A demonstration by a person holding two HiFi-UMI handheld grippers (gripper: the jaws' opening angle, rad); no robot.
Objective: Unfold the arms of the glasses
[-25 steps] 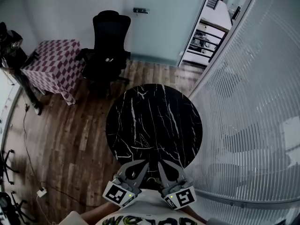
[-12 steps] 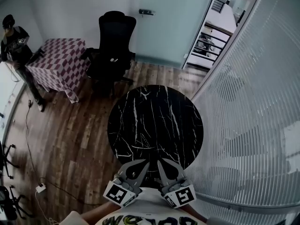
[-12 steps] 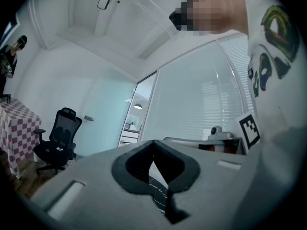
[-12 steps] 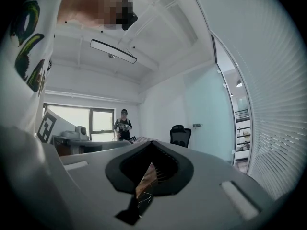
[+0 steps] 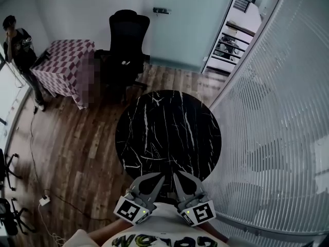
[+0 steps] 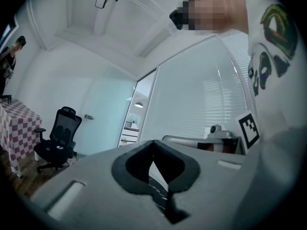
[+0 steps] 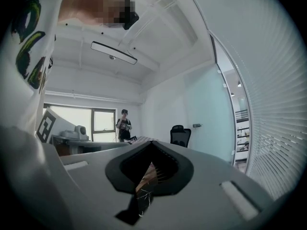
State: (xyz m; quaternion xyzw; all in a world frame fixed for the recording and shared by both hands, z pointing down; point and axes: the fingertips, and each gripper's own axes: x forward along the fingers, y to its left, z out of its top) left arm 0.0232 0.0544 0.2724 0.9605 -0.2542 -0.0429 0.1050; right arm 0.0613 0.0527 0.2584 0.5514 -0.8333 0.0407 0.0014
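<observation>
Both claws are held low and close against the person's white printed shirt (image 5: 154, 238), side by side, tips angled forward.

Left claw (image 5: 153, 179): in its own view (image 6: 153, 145) the jaws meet at the tips, closed, with nothing between them. Its marker cube (image 5: 129, 210) sits behind the jaws, nearest the body.

Right claw (image 5: 180, 178): in its own view (image 7: 152, 145) the jaws are likewise closed on nothing. Its marker cube (image 5: 199, 212) is at the rear.

Round black marble table (image 5: 169, 133): just ahead of both claw tips, with its near edge almost under them.

Glasses: not to be made out in any view.

Beyond the table, ahead and left of the claws: a black office chair (image 5: 123, 40), then a side table with a checked cloth (image 5: 64, 66), with a standing person (image 5: 20, 40) further left. A slatted glass wall (image 5: 277, 112) runs along the right claw's side. The wooden floor (image 5: 77, 148) lies to the left.
</observation>
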